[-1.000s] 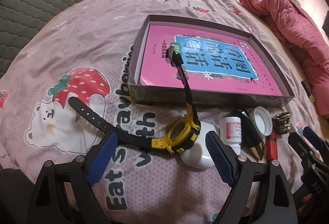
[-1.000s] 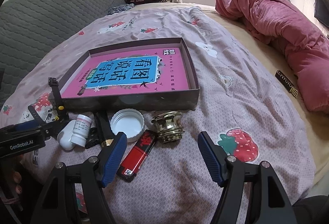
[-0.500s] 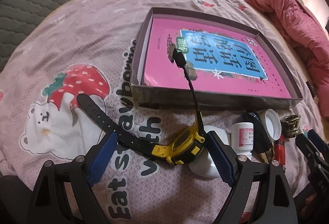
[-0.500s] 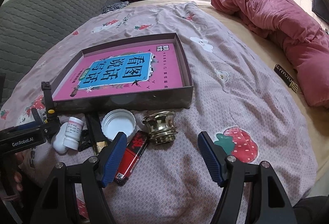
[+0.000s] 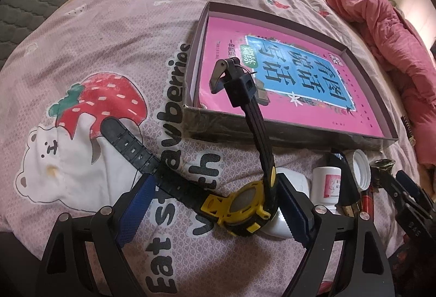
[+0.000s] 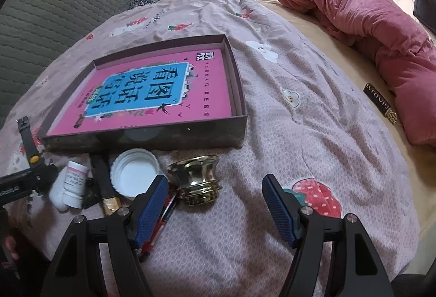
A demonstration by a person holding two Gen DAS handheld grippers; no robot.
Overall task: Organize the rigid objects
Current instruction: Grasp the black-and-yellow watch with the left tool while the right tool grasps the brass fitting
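Left gripper [image 5: 215,207] stood wide open, low over the strawberry-print bedspread [image 5: 109,38], its blue pads either side of a yellow-and-black wristwatch [image 5: 242,211] but not closed on it; whether the right pad touched the case could not be told. Watch lay on its side: one black strap flat on the cover toward the left, the other rising up with its buckle [image 5: 222,72] over the near edge of the shallow box [image 5: 286,131]. A pink book [image 5: 286,79] lay flat inside that box. A white rounded object [image 5: 294,185] sat just behind the watch, beside a small white pill bottle [image 5: 325,185]. Right gripper [image 6: 218,212] was likewise wide open and held nothing, hovering over the cover in front of the box. Just ahead of its left pad: a brass knob [image 6: 197,178], a white upturned lid [image 6: 133,174], and a red lighter [image 6: 160,220] partly hidden under the pad. A rolled pink quilt [image 6: 368,24] lay well apart, far right.
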